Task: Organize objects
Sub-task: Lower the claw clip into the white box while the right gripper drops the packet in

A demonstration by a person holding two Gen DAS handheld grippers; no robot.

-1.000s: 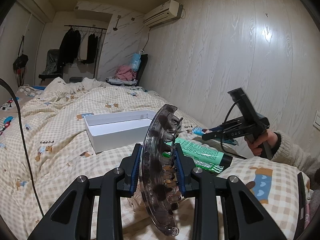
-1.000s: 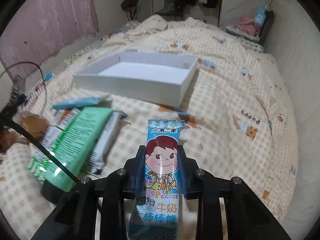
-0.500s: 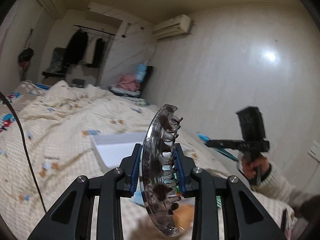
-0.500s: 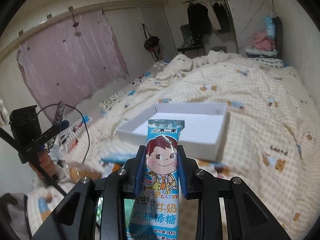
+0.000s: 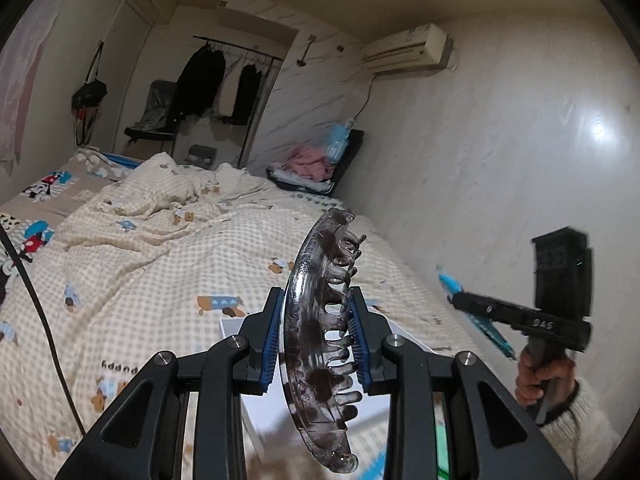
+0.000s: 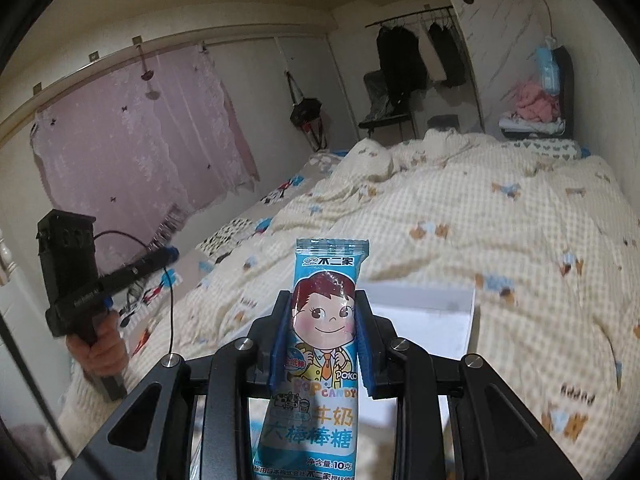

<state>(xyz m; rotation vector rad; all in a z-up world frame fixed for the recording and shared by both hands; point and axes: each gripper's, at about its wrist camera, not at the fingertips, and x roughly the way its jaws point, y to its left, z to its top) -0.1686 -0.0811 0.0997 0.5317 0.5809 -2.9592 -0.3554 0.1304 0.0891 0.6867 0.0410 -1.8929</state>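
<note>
My left gripper point(image 5: 316, 340) is shut on a translucent brown-spotted hair claw clip point(image 5: 320, 328), held upright above the bed. My right gripper point(image 6: 324, 344) is shut on a blue Pop Candy lollipop packet point(image 6: 324, 320) with a cartoon face. The white open box point(image 6: 432, 320) lies on the quilt just beyond the packet; in the left wrist view its white edge point(image 5: 256, 400) shows below the clip. The right gripper also shows in the left wrist view point(image 5: 460, 300), with the blue packet point(image 5: 452, 284) sticking out. The left gripper shows in the right wrist view point(image 6: 168, 258).
The bed carries a cream checked quilt point(image 5: 160, 272). The wall point(image 5: 500, 168) runs along the bed's right side. A black cable point(image 5: 36, 308) hangs at the left. A clothes rack point(image 6: 420, 60) and a chair point(image 6: 384, 100) stand at the far end, beside pink laundry point(image 6: 532, 100).
Both grippers have risen and tilted up, away from the quilt. The green and blue packets on the bed have dropped out of view. Both grips are unchanged.
</note>
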